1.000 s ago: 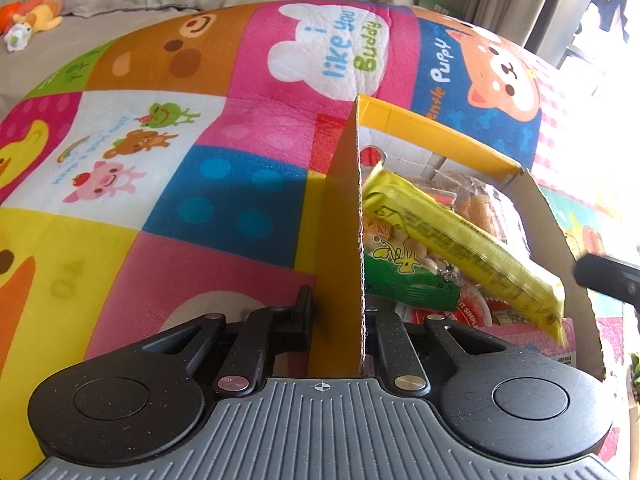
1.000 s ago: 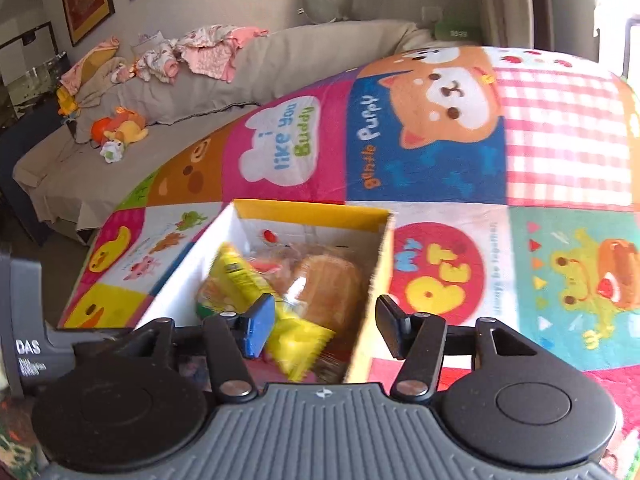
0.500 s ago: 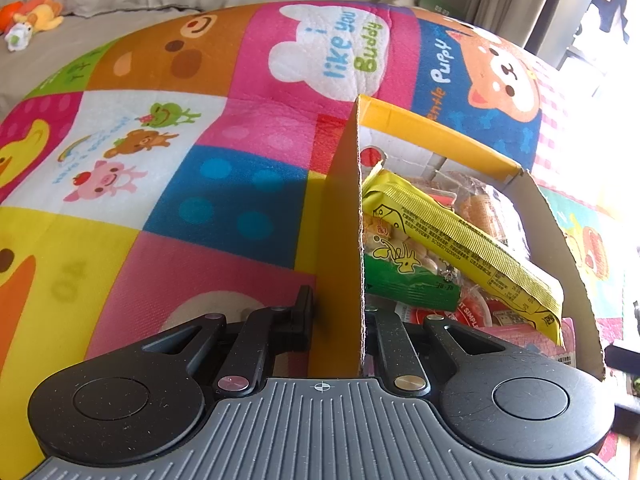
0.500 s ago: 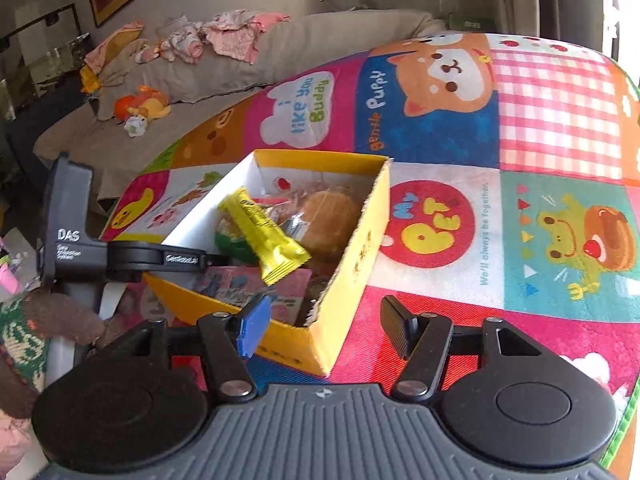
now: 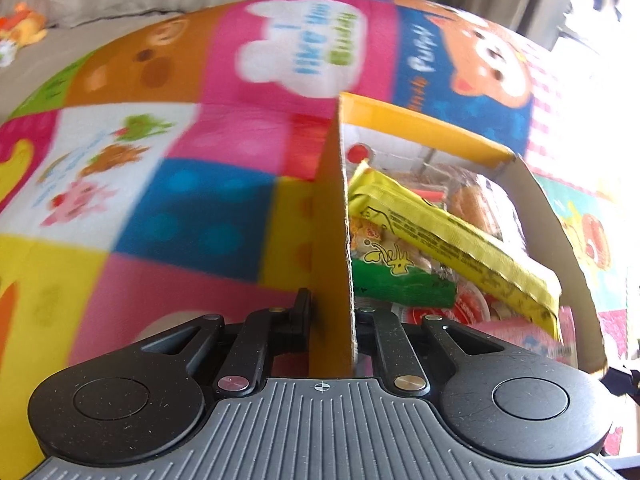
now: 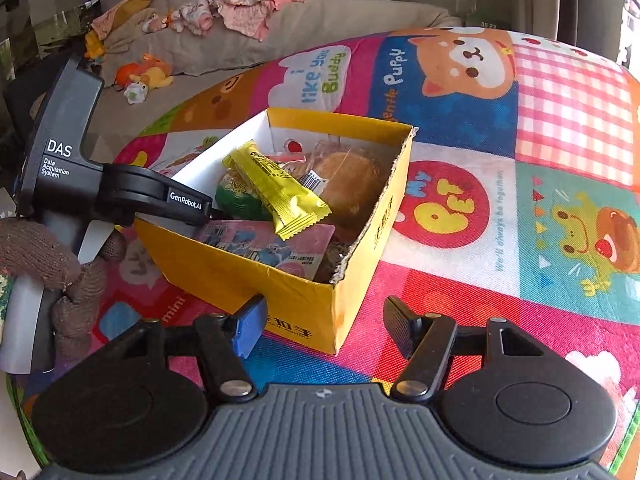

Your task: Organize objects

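Note:
A yellow cardboard box [image 6: 240, 272] stands on the colourful play mat and holds snack packs, with a long yellow wrapper [image 6: 276, 190] on top, a green pack, a pink pack and a wrapped bun. My left gripper [image 5: 333, 314] is shut on the box's left wall [image 5: 330, 240]; it also shows from the side in the right wrist view [image 6: 160, 200]. The yellow wrapper [image 5: 452, 236] lies across the box in the left wrist view. My right gripper [image 6: 324, 326] is open and empty, just in front of the box's near corner.
The play mat [image 6: 520, 200] covers the floor around the box. A beige sofa [image 6: 240, 52] with clothes and soft toys [image 6: 140, 76] runs along the back. A gloved hand [image 6: 60, 264] holds the left gripper's handle.
My right gripper has pulled back out of the box and now sits in front of its near corner, empty. The left gripper still clamps the box wall; the left wrist view is blurred by motion.

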{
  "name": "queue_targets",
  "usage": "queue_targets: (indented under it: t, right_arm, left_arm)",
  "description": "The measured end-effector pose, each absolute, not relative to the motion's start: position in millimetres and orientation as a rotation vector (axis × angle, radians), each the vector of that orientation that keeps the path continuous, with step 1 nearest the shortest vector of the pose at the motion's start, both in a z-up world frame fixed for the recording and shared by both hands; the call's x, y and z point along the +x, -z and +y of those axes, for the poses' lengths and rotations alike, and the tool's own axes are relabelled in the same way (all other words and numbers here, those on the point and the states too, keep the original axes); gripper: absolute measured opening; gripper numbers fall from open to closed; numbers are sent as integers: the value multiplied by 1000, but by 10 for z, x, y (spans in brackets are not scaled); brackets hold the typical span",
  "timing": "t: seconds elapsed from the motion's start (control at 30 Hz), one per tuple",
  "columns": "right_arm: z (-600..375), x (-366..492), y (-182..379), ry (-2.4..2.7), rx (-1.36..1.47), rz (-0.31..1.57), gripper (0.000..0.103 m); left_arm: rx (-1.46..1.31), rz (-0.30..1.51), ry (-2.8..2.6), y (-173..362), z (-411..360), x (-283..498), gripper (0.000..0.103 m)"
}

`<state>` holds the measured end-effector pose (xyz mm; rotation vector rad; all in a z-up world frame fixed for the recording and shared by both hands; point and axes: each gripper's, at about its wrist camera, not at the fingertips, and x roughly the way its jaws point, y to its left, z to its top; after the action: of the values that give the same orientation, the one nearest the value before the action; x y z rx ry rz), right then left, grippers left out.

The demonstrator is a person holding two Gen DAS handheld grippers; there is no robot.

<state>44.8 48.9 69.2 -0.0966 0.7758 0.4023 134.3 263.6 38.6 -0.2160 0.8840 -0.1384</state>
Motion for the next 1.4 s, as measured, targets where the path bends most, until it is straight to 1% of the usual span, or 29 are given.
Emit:
queue_targets:
  t: [0.1,0.13,0.2,0.23,0.27,0.4,0.43,0.47,0.57,0.63,0.7,0.73,0.77,0.83,0.9,0.93,1.03,1.17,1.33,1.4]
  right_arm:
    - [441,540,-678,-342,-117,750,62]
    - [417,589,-668,-304,-127,743,62]
    - [311,711,-654,-254,-104,738,62]
    - [255,775,-646,-239,-80,741,62]
    - [217,827,-638,-222,-58,744,62]
    - [177,909,-574,-191,-24,743,62]
    - [178,914,-553,-177,-25,743,62]
    - [174,917,-539,-168,-26,744,62]
    - [123,845,-540,-139,-18,741,62]
    - [79,746,-575,-120,-19,725,64]
    - [13,634,-601,-109,-3,724,75]
    - [-17,556,-611,-106,4,726,78]
    - [-35,479,-613,-104,7,731,83]
    - [-48,295,-601,-102,9,739,89]
    - [-35,102,-573,-106,9,748,100]
    - [-21,7,-558,-107,6,748,102]
    - [38,-258,-496,-110,-14,731,103]
    - [119,-377,-372,-98,-53,733,103]
    - [127,-289,-234,-72,-28,786,103]
    - [111,-248,-214,-43,0,766,103]
  left_arm:
    - [-133,870,193,-386,2327,1594,13]
    - [-102,869,206,-380,2257,1690,15]
    - [-50,856,186,-379,2201,1832,26]
    - [-33,845,146,-378,2211,1865,35]
    - [-22,824,114,-373,2232,1871,41]
    - [-29,777,101,-332,2304,1844,40]
    - [-36,781,101,-338,2301,1840,37]
    - [-44,772,119,-358,2288,1808,36]
    - [-27,685,115,-542,2246,1612,37]
    - [-10,605,95,-687,2256,1380,37]
    - [-15,535,78,-816,2296,1084,37]
    - [-27,510,77,-859,2328,923,37]
    - [-36,496,82,-886,2359,765,37]
    - [-35,498,103,-875,2390,419,37]
    - [-10,539,135,-773,2383,127,37]
    - [14,568,153,-692,2353,-1,37]
    - [78,618,198,-446,2249,-278,37]
    - [41,686,187,-210,2212,-404,38]
    - [37,653,147,-163,2142,-352,40]
    - [35,628,141,-144,2117,-350,41]
